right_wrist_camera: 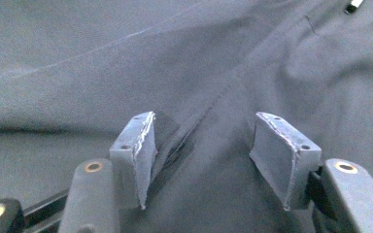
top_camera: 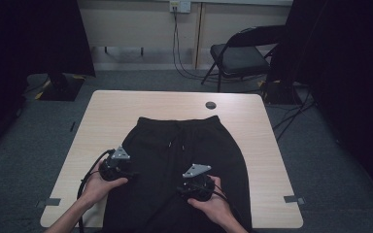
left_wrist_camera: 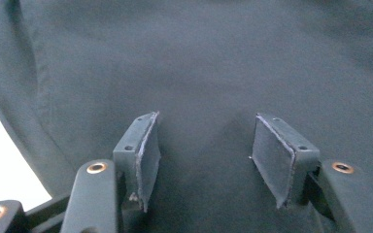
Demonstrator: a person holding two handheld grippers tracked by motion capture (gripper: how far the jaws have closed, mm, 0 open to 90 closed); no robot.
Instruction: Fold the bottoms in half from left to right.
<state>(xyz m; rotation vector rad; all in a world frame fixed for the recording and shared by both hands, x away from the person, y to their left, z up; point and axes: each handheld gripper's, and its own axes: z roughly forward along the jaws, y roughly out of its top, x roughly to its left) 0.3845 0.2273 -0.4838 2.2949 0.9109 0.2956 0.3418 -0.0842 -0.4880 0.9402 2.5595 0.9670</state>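
Black trousers (top_camera: 184, 150) lie flat on the light wooden table (top_camera: 111, 111), waistband toward the far side, a drawstring at its middle. My left gripper (top_camera: 126, 167) rests over the trousers' left side near the cloth's edge. In the left gripper view it (left_wrist_camera: 204, 155) stands open, smooth dark cloth (left_wrist_camera: 199, 58) under both pads. My right gripper (top_camera: 194, 179) is over the middle of the trousers. In the right gripper view it (right_wrist_camera: 201, 155) is open too, straddling a seam (right_wrist_camera: 209, 111) with a small fold beside its left pad (right_wrist_camera: 143, 155). Nothing is pinched by either.
A round dark grommet (top_camera: 211, 105) sits in the table near its far edge. A folding chair (top_camera: 245, 53) and trailing cables stand on the floor beyond. Bare tabletop (top_camera: 267, 145) runs along both sides of the trousers. A white drawstring tip (right_wrist_camera: 353, 6) shows at top right.
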